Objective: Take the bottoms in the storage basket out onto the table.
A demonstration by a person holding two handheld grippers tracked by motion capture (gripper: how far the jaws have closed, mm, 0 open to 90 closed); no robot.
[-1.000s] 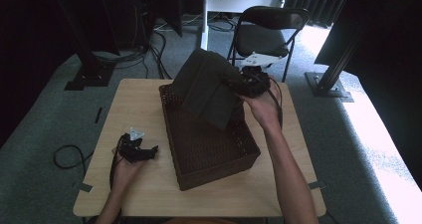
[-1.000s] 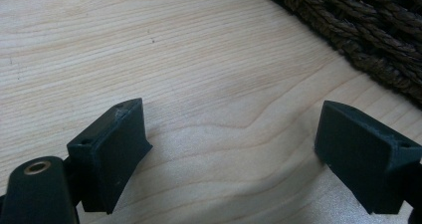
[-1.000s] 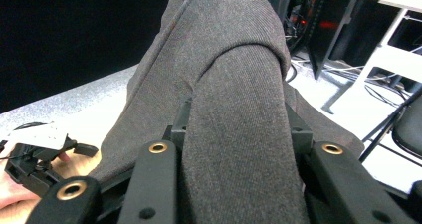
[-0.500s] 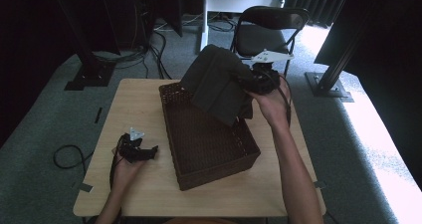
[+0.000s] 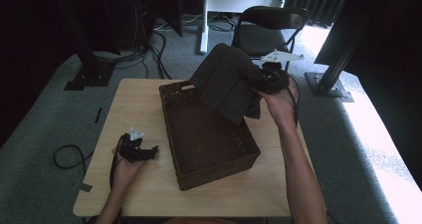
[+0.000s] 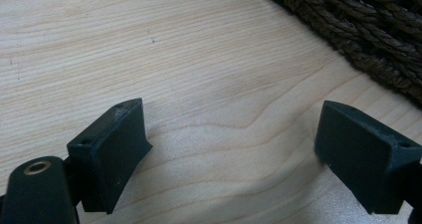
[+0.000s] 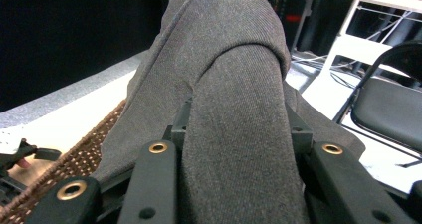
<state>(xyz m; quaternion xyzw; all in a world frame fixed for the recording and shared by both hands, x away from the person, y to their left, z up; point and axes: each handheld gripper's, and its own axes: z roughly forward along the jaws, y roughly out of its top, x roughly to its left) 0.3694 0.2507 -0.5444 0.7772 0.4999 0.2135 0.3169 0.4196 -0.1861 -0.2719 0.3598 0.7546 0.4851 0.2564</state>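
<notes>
1. While the right hand-held gripper (image 5: 260, 82) is clamped on a folded dark grey cloth (image 5: 226, 82), that cloth hangs tilted above the far right corner of the wicker basket (image 5: 214, 169).
2. The basket stands mid-counter (image 5: 134, 104).
3. The left hand-held gripper (image 5: 144, 152) rests on the counter left of the basket, jaws apart, gripping nothing.
</notes>
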